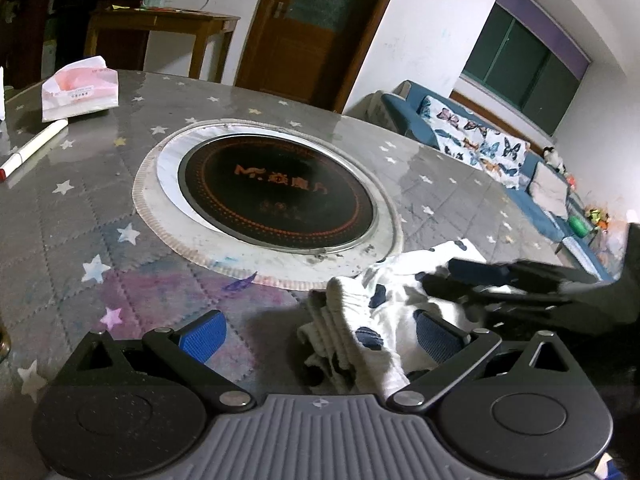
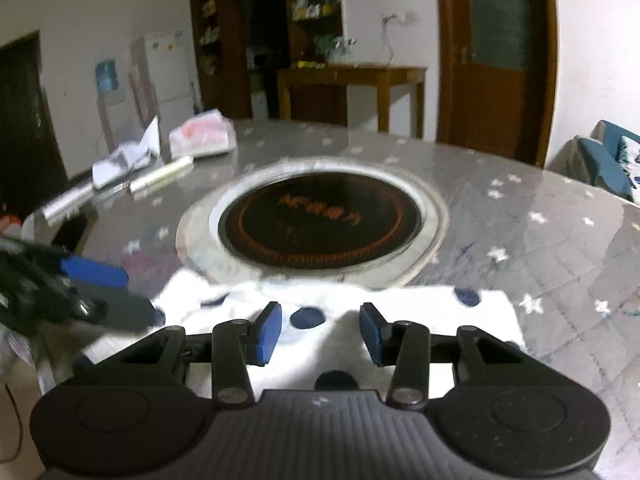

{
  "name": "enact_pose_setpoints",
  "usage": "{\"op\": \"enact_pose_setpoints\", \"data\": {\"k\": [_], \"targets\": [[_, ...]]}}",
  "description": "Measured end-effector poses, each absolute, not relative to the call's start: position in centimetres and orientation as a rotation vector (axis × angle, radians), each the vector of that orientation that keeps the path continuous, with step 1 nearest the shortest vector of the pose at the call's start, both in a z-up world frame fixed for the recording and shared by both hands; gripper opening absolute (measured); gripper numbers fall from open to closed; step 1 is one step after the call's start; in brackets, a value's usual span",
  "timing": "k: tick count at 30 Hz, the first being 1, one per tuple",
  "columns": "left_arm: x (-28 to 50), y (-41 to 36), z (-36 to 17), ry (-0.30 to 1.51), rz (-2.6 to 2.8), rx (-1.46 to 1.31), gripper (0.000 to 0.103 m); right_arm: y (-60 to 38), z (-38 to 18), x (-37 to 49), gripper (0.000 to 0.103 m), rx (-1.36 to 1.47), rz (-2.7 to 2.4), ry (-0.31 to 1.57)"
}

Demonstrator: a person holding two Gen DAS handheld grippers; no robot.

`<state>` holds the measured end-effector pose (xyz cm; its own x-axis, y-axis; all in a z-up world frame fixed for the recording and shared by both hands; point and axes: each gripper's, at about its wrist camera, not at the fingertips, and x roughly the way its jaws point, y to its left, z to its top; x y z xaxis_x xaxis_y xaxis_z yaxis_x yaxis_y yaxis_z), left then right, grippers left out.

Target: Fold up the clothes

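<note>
Hand-held gripper (image 2: 320,334) agape over spotted garment (image 2: 420,308) on star-patterned table (image 2: 540,240).

The garment (image 2: 420,308) was soft white cloth with dark blue dots and a ribbed knit edge. The table (image 1: 440,184) carried a glossy clear cover over quilted grey fabric printed with stars. The cooktop (image 1: 276,192) was smooth black glass. The left gripper (image 1: 320,330) had matt black plastic arms and ribbed blue pads (image 1: 202,336).
</note>
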<state>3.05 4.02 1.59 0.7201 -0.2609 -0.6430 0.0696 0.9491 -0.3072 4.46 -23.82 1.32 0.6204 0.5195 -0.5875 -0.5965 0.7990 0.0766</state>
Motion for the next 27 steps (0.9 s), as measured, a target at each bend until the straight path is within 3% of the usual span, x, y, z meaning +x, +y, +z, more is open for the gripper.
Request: {"op": "enact_pose_setpoints", "data": {"k": [13, 27], "targets": [[3.4, 3.4, -0.3, 0.792, -0.144, -0.212, 0.103, -24.6, 2.3, -1.6, 0.044, -0.208, 0.745, 0.576], [2.5, 4.2, 1.3, 0.78, -0.139, -0.295, 0.103, -21.4, 2.7, -7.5, 0.044, -0.502, 0.909, 0.504]]}}
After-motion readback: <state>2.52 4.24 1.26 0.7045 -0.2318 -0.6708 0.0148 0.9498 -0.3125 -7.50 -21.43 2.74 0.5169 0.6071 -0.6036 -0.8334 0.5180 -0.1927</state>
